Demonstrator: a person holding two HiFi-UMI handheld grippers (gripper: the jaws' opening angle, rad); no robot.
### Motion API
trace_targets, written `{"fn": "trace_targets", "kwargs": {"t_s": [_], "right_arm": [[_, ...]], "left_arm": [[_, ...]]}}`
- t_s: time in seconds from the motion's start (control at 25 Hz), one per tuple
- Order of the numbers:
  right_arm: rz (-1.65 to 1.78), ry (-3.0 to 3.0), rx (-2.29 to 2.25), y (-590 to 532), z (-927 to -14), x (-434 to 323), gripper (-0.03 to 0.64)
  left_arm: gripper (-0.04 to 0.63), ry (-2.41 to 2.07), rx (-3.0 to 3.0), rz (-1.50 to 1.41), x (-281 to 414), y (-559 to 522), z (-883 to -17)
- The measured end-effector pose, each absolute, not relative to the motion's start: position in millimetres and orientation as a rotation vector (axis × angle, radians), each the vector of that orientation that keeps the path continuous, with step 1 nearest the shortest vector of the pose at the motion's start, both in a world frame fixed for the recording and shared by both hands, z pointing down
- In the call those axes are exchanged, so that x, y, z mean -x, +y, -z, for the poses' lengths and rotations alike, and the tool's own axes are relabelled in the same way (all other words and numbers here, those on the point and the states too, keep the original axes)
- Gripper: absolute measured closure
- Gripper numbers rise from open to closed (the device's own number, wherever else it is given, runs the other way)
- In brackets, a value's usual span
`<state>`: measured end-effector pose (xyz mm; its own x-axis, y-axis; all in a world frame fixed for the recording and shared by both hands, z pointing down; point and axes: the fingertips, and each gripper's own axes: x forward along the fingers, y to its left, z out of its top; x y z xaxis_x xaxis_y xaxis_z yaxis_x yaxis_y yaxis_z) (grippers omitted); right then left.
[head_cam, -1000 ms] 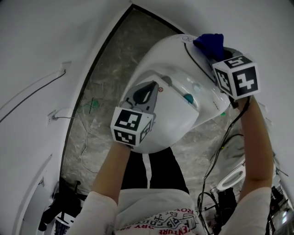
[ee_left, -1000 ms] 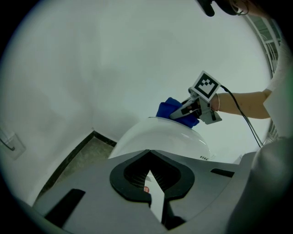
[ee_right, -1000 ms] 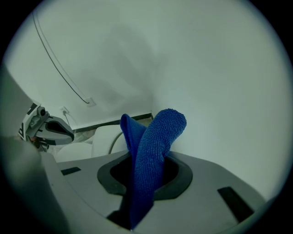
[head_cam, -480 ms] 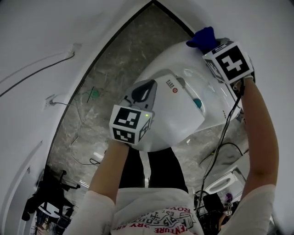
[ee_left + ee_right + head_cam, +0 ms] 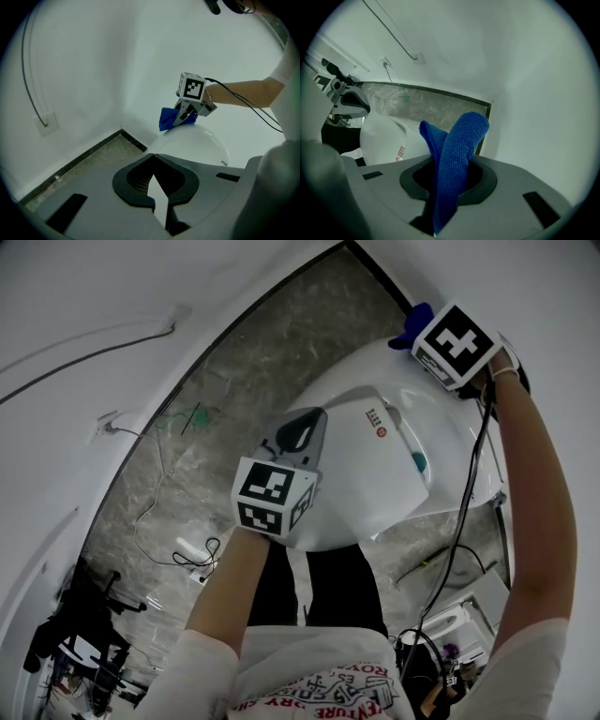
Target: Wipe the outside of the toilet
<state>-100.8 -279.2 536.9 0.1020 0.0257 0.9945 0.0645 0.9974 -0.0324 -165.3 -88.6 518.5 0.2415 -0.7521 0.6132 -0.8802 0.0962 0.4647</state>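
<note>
Well, the right hand-held gripper (image 5: 183, 115) clamps the blue cloth (image 5: 168, 119) at the toilet's (image 5: 375, 493) back edge; dragging could tug it loose. The left hand-held gripper (image 5: 295, 437) is closed, empty.

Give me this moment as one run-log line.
right gripper: shut on blue cloth | cloth at far end of toilet, by wall | left gripper: shut, empty, over near end

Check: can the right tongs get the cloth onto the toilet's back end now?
Likely yes: the right tongs, shut on the blue cloth, sit at the toilet back by the wall, nothing between.
</note>
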Motion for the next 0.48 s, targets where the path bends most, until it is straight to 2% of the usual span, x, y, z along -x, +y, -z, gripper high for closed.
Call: {"fn": "trace_targets", "kwargs": {"t_s": [0.48], "right_arm": [[0.177, -1.238, 0.273, -236.3, -611.3, 141.7, 0.543]], "left_arm": [[0.589, -1.581, -1.521, -0.149, 199.6, -24.8, -558.7]]}}
